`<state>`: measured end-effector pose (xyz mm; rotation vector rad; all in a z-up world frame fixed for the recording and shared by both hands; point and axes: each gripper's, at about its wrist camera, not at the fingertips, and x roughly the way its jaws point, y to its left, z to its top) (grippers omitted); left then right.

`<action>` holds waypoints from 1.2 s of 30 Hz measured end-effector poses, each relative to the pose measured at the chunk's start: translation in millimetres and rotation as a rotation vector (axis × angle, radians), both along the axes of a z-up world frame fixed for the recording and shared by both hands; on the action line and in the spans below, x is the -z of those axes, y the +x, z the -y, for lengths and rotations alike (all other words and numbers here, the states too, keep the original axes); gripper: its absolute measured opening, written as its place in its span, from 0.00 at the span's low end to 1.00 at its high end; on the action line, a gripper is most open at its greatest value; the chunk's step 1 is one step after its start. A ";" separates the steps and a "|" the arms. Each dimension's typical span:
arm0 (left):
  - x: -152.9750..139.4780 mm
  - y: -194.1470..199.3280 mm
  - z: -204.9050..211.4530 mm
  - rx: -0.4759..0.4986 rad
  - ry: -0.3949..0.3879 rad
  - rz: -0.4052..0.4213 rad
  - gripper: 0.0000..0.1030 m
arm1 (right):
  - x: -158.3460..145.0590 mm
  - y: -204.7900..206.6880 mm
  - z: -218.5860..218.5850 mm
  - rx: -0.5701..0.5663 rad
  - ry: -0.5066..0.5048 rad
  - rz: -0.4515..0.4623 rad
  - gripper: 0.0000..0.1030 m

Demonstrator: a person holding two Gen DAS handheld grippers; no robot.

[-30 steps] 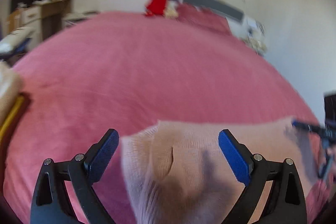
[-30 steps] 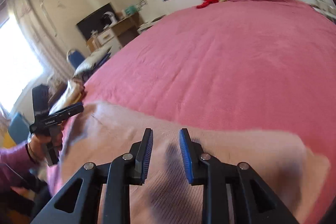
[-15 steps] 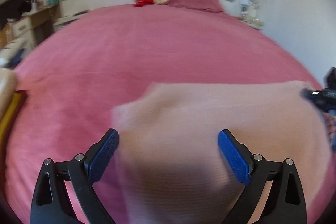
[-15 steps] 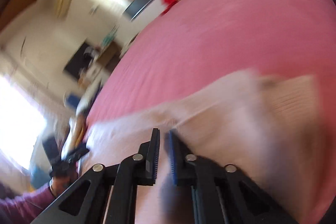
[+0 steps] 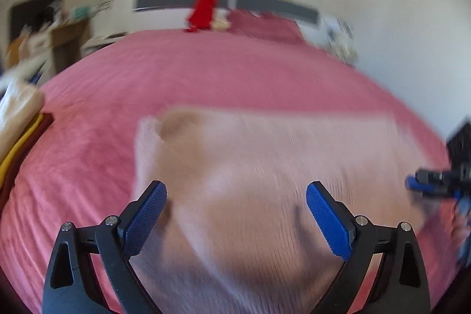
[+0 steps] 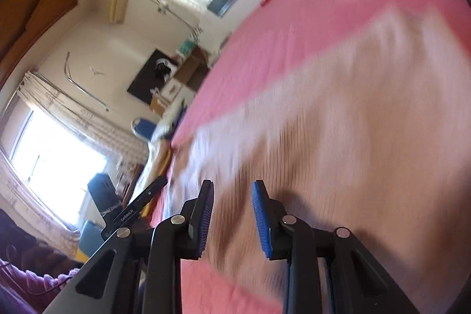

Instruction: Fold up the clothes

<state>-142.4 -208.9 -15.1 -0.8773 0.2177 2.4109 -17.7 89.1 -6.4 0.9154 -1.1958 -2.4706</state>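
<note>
A pale pink knit garment [image 5: 265, 167] lies spread on the pink bedspread [image 5: 206, 72], blurred by motion. My left gripper [image 5: 235, 190] hovers over its near part, jaws wide open with nothing between them. At the garment's right edge, the left wrist view shows my right gripper [image 5: 426, 184]. In the right wrist view the right gripper [image 6: 232, 187] is rolled to one side just above the garment [image 6: 353, 137]. Its jaws are opening, and no cloth is pinched between the blue pads. The left gripper [image 6: 141, 202] shows at the far side.
A stack of folded clothes [image 5: 17, 119] sits at the bed's left edge. A red cloth [image 5: 203, 9] hangs on the headboard beside a pillow [image 5: 262, 22]. A desk [image 5: 67, 40] stands left of the bed. A person's purple sleeve [image 6: 26, 278] is at lower left.
The right gripper's jaws closed almost fully, then parted again, and its view rolled and dropped toward the garment. The garment now lies flatter and farther ahead of the left gripper, which stayed open.
</note>
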 end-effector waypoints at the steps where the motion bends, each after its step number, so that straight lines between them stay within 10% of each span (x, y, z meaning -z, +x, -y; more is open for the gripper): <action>1: 9.8 -0.7 1.4 -0.004 -0.074 -0.013 0.95 | 9.9 4.7 5.3 -0.006 0.008 0.033 0.27; 6: 22.6 -36.2 56.5 -0.113 -0.018 0.129 1.00 | 28.4 42.7 -44.8 0.179 0.071 0.089 0.00; 10: 3.6 -29.3 74.7 -0.127 0.040 0.176 1.00 | 8.8 58.5 -64.5 0.240 0.102 0.089 0.03; 12: -11.9 -7.3 73.9 -0.145 0.094 0.094 1.00 | -11.4 63.1 -58.6 0.232 0.136 0.062 0.27; 17: -26.5 50.6 25.6 0.000 0.098 -0.039 1.00 | -39.9 27.5 33.4 0.025 0.104 -0.106 0.27; 22: 32.1 36.4 -23.2 0.114 -0.164 0.056 1.00 | 5.5 -19.6 111.5 -0.116 0.070 -0.005 0.25; 25: 18.1 45.2 -11.3 0.123 -0.123 0.037 1.00 | 50.1 -34.2 120.6 -0.100 0.042 0.137 0.00; 30: -14.2 53.3 34.4 0.005 0.101 -0.003 1.00 | 21.5 8.4 95.3 -0.011 -0.163 -0.047 0.23; 36: 26.8 -0.5 72.6 -0.153 -0.007 0.151 1.00 | 49.4 28.0 56.4 0.103 -0.231 0.051 0.20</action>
